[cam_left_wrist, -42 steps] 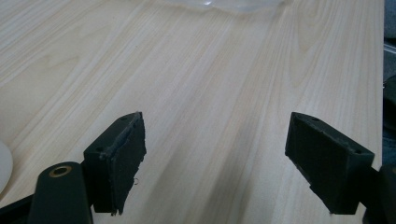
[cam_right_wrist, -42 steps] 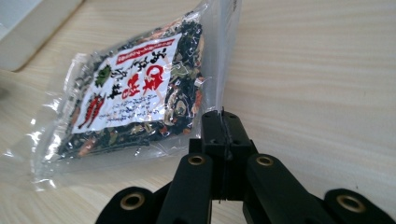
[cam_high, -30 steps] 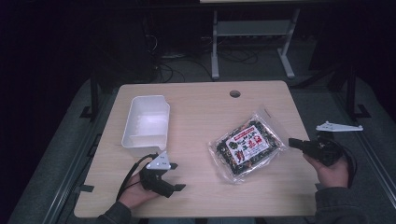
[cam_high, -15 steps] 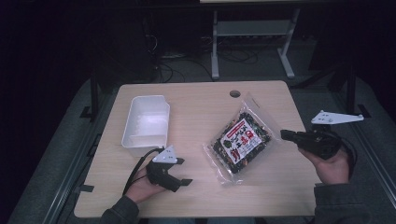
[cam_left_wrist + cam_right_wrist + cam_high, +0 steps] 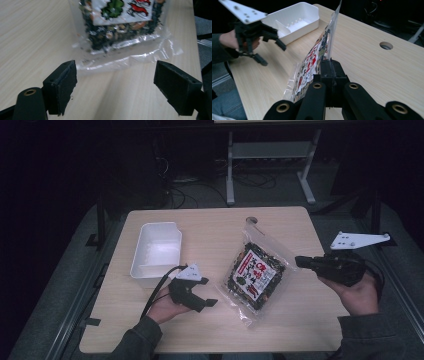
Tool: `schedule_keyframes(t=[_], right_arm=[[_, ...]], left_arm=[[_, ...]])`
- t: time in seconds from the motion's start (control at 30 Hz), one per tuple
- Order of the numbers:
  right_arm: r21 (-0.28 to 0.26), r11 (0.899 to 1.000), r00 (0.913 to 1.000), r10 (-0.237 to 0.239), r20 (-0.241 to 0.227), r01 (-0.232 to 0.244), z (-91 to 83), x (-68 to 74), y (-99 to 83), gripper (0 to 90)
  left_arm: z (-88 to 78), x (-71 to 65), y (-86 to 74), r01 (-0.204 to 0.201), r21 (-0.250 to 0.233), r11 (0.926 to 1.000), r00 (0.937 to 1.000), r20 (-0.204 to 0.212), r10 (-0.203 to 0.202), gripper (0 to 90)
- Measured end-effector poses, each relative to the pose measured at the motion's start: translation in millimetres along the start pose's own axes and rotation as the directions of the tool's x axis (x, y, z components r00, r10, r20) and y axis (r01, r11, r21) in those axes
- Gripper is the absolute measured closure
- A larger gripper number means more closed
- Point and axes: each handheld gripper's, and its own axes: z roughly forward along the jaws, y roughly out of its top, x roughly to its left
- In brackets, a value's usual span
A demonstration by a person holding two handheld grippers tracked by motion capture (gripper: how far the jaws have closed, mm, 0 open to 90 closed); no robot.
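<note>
High view: the snack bag [image 5: 257, 276] lies centre-right on the tabletop [image 5: 210, 227], one edge raised by the right gripper [image 5: 300, 262].

Left gripper view: the left gripper [image 5: 116, 80], spread, faces its lower edge, probably to steady it.

Right gripper view: jaws pinch the bag's clear margin.

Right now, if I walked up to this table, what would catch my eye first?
Probably the clear snack bag with its red and white label, tilted up off the wooden table because the right hand-held gripper pinches its edge. Next, the white tray at the table's left, and the left hand-held gripper, jaws open, near the bag.
</note>
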Motion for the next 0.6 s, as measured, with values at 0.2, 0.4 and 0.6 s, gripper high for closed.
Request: schedule_keyframes(t=[0.2,0.4,0.6], right_arm=[[0.004,0.999,0.9981,-0.050,-0.037,0.050,-3.8,4.1,7.8,90.0],[-0.001,0.995,0.9922,-0.100,-0.075,0.100,-4.8,8.8,13.9,90.0],[-0.003,0.991,0.9861,-0.132,-0.101,0.132,-5.4,9.5,17.9,90.0]], left_arm=[[10.0,9.2,10.1,0.010,-0.008,0.9999,0.9996,0.026,-0.010,17.9],[24.2,19.0,15.3,0.017,-0.007,0.9998,0.9990,0.042,-0.017,17.9],[38.8,27.7,21.4,0.021,-0.011,0.9997,0.9952,0.096,-0.020,18.2]])
